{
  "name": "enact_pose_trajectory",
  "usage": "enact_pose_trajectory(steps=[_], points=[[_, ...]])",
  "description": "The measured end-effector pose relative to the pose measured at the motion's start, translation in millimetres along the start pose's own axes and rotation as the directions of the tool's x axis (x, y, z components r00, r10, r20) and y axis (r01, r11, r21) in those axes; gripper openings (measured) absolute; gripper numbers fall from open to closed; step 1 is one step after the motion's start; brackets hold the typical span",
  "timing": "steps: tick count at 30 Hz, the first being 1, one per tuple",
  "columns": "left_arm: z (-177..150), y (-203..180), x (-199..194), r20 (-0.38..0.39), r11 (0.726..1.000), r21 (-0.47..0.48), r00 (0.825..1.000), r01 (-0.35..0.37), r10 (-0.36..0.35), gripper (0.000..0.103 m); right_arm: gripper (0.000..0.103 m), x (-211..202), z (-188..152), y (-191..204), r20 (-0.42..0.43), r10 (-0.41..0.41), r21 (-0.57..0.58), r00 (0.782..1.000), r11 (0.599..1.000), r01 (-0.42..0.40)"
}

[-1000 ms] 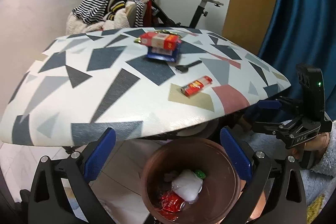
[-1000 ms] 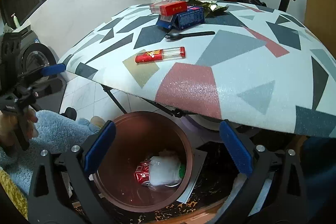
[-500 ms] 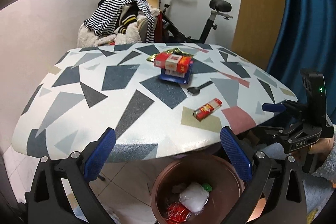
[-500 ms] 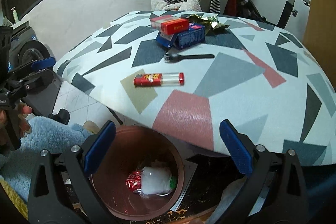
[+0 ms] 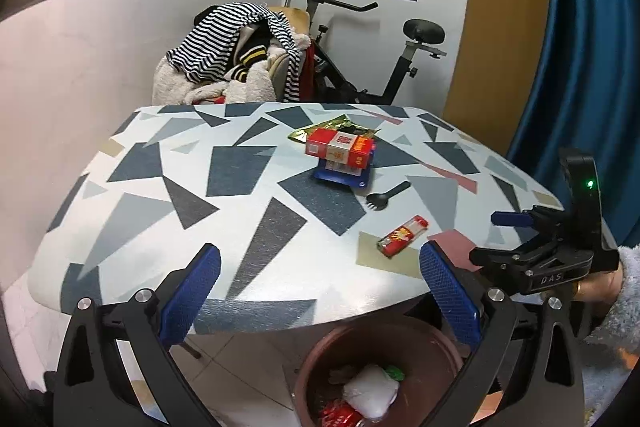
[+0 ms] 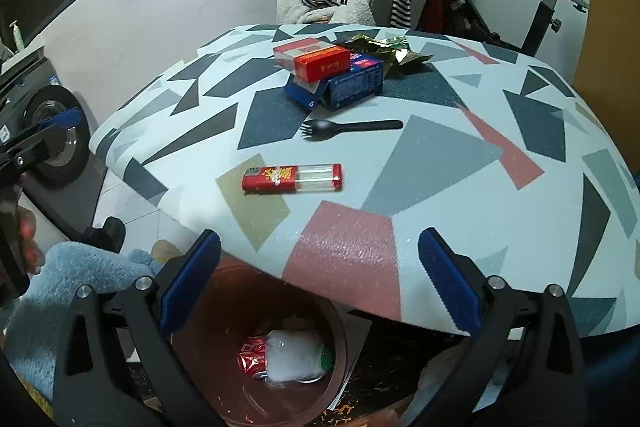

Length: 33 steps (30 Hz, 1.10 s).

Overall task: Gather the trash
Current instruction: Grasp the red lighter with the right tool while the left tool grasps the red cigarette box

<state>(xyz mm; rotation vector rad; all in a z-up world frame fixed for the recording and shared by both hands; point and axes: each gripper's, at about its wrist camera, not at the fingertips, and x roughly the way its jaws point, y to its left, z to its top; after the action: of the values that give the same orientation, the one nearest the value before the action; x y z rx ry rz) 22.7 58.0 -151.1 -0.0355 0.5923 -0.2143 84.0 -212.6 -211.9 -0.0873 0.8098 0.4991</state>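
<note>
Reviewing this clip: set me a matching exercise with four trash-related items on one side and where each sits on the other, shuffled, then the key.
Things:
1. red box
2. black spork
3. red and clear tube
4. crushed red can

Places:
A. inside the brown bin under the table edge
B. lying alone on the table, nearest the bin side
C. stacked on top of the blue box
D. on the table between the blue box and the tube

Pairs: 1-C, 2-D, 3-B, 4-A
</note>
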Motion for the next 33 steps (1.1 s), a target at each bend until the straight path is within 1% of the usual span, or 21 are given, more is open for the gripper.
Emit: enact_pose_trajectory(steps=[2, 10, 14, 20, 27, 33], points=[[0, 2, 1, 0.000, 1.000, 0.002, 1.000, -0.020, 0.020, 0.097, 0.097, 2, 2, -1, -0.004, -0.003, 0.003, 1.000, 1.000, 0.003], [0, 20, 6, -0.004, 0.998, -0.049, 0.999, -0.039, 0.039, 0.097, 0.097, 17, 11, -1, -0.019, -0.019, 0.022, 1.000, 1.000, 0.020], [-3, 28, 10, -0.003, 0.997, -0.053, 0.998, -0.065, 0.065, 0.097, 0.097, 28, 12, -2, -0.038, -0.035, 0.036, 0.999, 0.999, 0.036], [-9, 41, 19, -0.025, 0.994, -0.068, 0.996, -0.082, 0.081, 0.097, 0.097, 46, 17, 0, -0.061, -0.051, 0.052, 0.997, 0.997, 0.055], [-13, 53, 31, -0.045, 0.990, -0.113, 0.996, -0.085, 0.080, 0.097, 0.097, 72, 29, 13, -0.098, -0.024, 0.069, 0.995, 0.997, 0.031], [-15, 56, 37, -0.057, 0.989, -0.122, 0.995, -0.089, 0.083, 0.097, 0.097, 91, 38, 33, -0.113, -0.092, 0.049, 0.989, 0.994, 0.098]])
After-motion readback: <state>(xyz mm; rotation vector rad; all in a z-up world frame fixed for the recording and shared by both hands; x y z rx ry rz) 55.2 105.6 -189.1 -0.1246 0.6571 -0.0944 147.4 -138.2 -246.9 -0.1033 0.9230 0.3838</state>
